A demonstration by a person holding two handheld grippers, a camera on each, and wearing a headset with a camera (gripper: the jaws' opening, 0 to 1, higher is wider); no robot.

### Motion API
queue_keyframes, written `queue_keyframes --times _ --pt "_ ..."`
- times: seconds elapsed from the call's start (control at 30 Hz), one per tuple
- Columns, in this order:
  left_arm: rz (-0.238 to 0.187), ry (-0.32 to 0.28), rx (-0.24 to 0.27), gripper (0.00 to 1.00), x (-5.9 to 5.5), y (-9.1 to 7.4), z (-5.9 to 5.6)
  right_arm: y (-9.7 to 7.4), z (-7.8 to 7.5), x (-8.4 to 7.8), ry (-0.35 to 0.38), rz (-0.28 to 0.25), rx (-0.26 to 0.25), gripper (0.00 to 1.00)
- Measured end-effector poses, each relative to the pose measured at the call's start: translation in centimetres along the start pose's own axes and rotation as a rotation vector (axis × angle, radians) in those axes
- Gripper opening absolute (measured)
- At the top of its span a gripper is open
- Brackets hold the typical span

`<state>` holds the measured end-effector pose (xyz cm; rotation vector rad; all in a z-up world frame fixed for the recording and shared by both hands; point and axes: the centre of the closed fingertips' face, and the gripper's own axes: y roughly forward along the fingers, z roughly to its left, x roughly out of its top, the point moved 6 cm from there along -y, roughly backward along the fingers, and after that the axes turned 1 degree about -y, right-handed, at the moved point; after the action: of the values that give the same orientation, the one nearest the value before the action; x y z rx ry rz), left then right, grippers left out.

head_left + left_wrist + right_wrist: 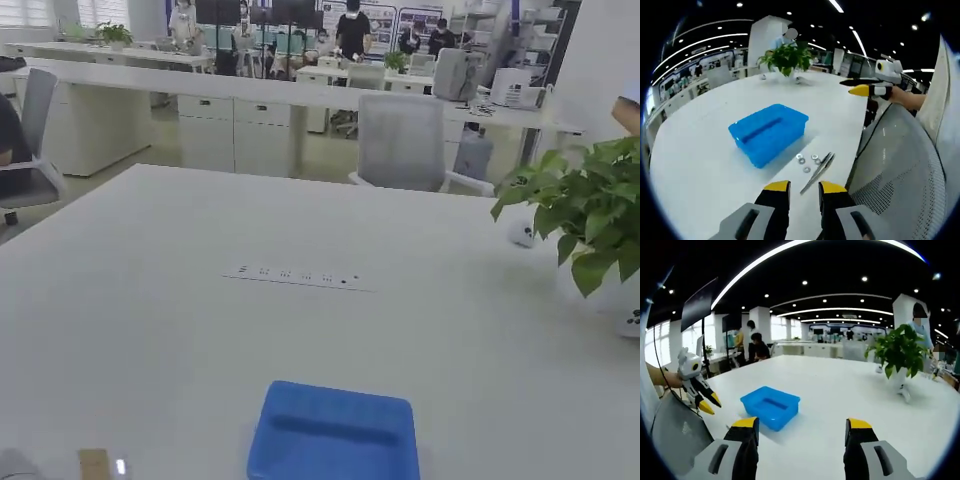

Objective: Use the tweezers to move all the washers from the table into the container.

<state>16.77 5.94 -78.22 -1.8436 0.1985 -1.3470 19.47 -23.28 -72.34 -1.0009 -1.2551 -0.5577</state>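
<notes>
Reading the left gripper view left to right: blue container (769,132) at 10 o'clock from the left tool (804,186), open top up, on the white desk (705,165). Washers (806,161) next, a small loose cluster flat on the desk, between container and tweezers (818,172), just beside both. Tweezers flat on the desk near its edge, dead ahead at 12 o'clock, long axis roughly 7 to 1 o'clock, near end just in front of the jaws, far end beside the washers. Left tool released, jaws a little apart, nothing between them. Right tool (802,424) released too, jaws wide, empty, held off the desk edge well away at 1 to 2 o'clock; container at 11 o'clock in its own view. Judgement: pick-up not yet begun, left tool clearly nearer. Probably needs a grab across the tweezers' near half, jaws square to that 7-to-1 axis.
</notes>
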Motion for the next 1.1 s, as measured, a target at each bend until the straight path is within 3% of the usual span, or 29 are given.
queue_keyframes --times 0.13,0.2,0.3,0.53,0.67,0.8,0.87,1.1 --pt "0.082 0.074 -0.049 0.15 -0.2 1.2 0.1 0.0 0.1 0.0 -0.014 0.008 0.006 0.67" --pt "0.122 0.124 -0.052 0.12 -0.2 1.7 0.4 0.0 0.0 -0.1 -0.019 0.008 0.010 0.65" --pt "0.151 0.150 -0.070 0.10 0.0 2.4 0.5 0.0 -0.3 -0.3 -0.025 0.015 0.012 0.64" --pt "0.290 0.294 -0.117 0.09 -0.5 4.1 0.8 -0.1 -0.6 -0.5 -0.036 0.026 0.013 0.61" --pt "0.328 0.340 -0.134 0.04 -0.6 4.7 0.8 -0.1 -0.7 -0.6 -0.042 0.030 0.014 0.60" --pt "0.400 0.434 -0.168 0.03 -0.9 5.2 0.5 -0.1 -0.7 -0.7 -0.050 0.033 0.018 0.58" --pt "0.422 0.474 -0.151 0.02 -1.0 5.1 0.6 -0.1 -0.6 -0.7 -0.057 0.033 0.017 0.58" --pt "0.431 0.560 -0.169 0.00 -0.5 5.5 0.5 -0.1 -0.7 -0.8 -0.066 0.036 0.014 0.56"
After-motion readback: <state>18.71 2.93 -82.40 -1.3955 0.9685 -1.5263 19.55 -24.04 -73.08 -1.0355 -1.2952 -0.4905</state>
